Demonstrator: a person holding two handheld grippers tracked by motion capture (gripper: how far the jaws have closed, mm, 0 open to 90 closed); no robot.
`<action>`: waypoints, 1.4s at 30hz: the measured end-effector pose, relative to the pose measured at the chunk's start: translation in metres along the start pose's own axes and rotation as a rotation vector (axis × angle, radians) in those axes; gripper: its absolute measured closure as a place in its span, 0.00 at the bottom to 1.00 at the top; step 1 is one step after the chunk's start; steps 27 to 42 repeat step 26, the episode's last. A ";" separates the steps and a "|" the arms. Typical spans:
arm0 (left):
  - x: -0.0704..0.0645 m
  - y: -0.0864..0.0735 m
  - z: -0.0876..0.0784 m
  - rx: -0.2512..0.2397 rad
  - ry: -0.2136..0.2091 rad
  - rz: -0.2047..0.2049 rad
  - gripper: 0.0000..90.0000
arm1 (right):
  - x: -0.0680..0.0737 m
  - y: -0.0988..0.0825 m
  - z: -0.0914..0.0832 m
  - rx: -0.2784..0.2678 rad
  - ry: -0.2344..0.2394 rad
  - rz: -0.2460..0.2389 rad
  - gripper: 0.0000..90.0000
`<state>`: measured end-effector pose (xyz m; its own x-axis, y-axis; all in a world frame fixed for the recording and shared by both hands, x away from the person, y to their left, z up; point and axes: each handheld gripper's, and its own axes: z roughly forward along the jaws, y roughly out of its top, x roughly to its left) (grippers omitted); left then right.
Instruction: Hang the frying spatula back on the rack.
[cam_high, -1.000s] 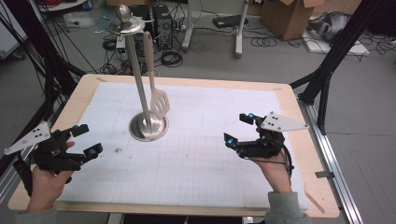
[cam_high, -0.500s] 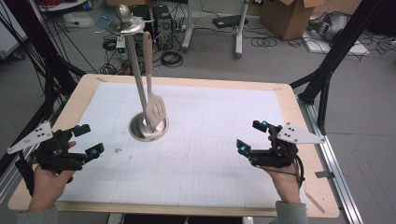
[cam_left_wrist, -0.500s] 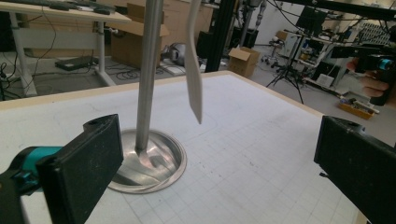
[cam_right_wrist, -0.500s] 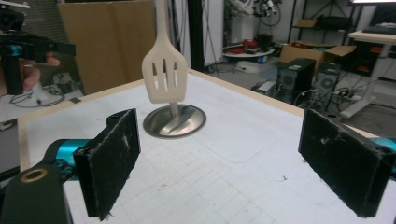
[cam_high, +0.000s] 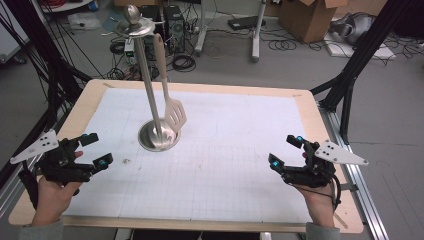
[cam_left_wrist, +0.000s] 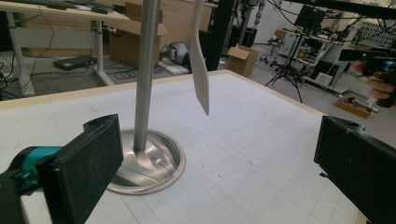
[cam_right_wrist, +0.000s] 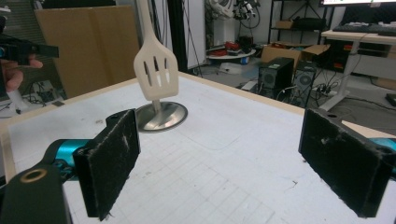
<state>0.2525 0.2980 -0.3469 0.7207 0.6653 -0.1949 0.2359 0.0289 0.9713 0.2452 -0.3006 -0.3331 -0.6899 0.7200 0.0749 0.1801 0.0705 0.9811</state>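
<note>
A metal stand (cam_high: 159, 135) with a round dished base and a tall pole stands on the white gridded mat, left of middle. A cream slotted spatula (cam_high: 174, 114) hangs from the stand's top disc, its blade just above the base (cam_left_wrist: 149, 161). The spatula (cam_right_wrist: 156, 74) faces the right gripper view flat on; its blade (cam_left_wrist: 200, 70) is edge-on in the left gripper view. My left gripper (cam_high: 93, 150) rests open near the table's left front edge. My right gripper (cam_high: 285, 152) is open near the right front edge. Nothing is between either pair of jaws.
The wooden table (cam_high: 330, 150) carries a white gridded mat (cam_high: 230, 150). A small dark speck (cam_high: 125, 161) lies on the mat near the left gripper. Black frame legs, cables, desks and cardboard boxes (cam_high: 310, 17) stand on the floor beyond the table.
My right gripper has drawn back to the right and toward the front edge. The hanging spatula has swung slightly. The left gripper has stayed put.
</note>
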 end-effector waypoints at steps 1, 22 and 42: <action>0.000 0.000 0.000 -0.001 0.000 -0.001 0.02 | -0.001 -0.001 -0.001 -0.002 -0.002 -0.001 0.13; -0.001 0.000 -0.003 0.004 0.019 0.009 0.02 | -0.027 -0.025 -0.031 -0.034 -0.097 0.069 0.13; -0.002 -0.001 -0.003 0.010 0.024 0.012 0.02 | -0.030 -0.025 -0.032 -0.042 -0.081 0.077 0.13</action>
